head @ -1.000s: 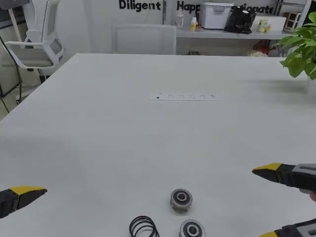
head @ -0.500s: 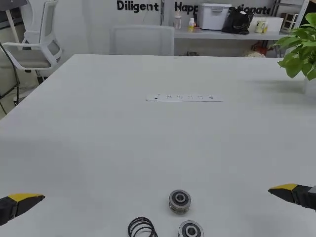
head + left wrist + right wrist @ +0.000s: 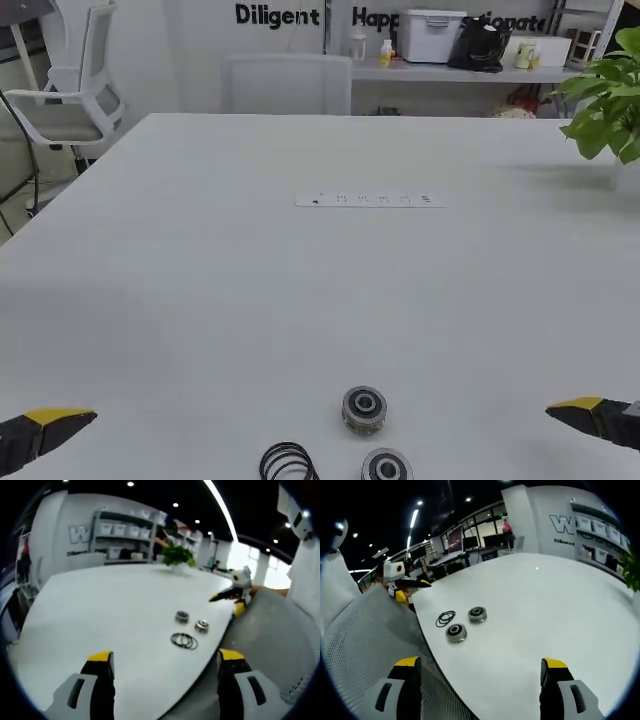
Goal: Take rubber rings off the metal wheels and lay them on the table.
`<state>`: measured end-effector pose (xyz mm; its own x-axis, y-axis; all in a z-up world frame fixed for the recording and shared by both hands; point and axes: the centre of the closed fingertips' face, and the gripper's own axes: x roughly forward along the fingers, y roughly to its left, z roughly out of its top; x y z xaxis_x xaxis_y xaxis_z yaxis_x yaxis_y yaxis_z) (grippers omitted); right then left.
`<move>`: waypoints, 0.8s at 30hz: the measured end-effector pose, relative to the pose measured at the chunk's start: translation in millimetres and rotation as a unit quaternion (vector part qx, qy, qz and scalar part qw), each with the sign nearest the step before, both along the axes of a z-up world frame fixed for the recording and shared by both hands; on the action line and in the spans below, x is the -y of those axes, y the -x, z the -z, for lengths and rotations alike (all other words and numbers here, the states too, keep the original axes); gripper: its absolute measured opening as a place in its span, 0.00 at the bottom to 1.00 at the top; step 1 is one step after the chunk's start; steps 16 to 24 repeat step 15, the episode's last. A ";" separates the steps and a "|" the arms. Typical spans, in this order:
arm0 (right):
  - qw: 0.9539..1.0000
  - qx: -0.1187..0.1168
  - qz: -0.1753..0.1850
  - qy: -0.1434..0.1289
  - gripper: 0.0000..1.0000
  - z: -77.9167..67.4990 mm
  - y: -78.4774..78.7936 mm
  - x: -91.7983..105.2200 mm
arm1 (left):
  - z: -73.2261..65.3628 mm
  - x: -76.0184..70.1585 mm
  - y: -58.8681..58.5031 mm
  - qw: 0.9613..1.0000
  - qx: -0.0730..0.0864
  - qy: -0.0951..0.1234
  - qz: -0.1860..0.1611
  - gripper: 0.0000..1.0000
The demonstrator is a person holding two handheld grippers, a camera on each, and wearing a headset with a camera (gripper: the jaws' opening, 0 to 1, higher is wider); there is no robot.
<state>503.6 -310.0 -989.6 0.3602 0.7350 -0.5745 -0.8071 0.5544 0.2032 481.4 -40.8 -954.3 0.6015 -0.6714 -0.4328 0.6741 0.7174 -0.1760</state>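
My left hand-held gripper (image 3: 165, 656) and right hand-held gripper (image 3: 481, 662) were both spread, holding nothing. The wheels (image 3: 364, 408) stood on the surface (image 3: 300, 280) between them, the rings (image 3: 288, 462) just beside.

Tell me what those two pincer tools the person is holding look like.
They are a matching pair. The left tool and the right tool each have two black jaws with bright yellow tips. The jaws rise from pale grey moulded bases, each with a dark slot in it. In the head view the jaws taper to pointed, beak-like ends.
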 end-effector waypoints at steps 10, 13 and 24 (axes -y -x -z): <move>1.000 -0.007 -0.004 0.005 0.99 3.0 3.9 1.6 | 0.0 0.5 1.1 1.000 -0.002 0.003 -0.003 0.85; 1.000 -0.009 -0.006 0.009 0.99 4.3 5.3 1.6 | 0.8 0.9 2.1 1.000 -0.004 0.003 -0.003 0.84; 1.000 -0.011 -0.007 0.011 0.99 5.0 5.8 1.6 | 1.3 0.5 2.5 1.000 -0.005 0.003 -0.004 0.83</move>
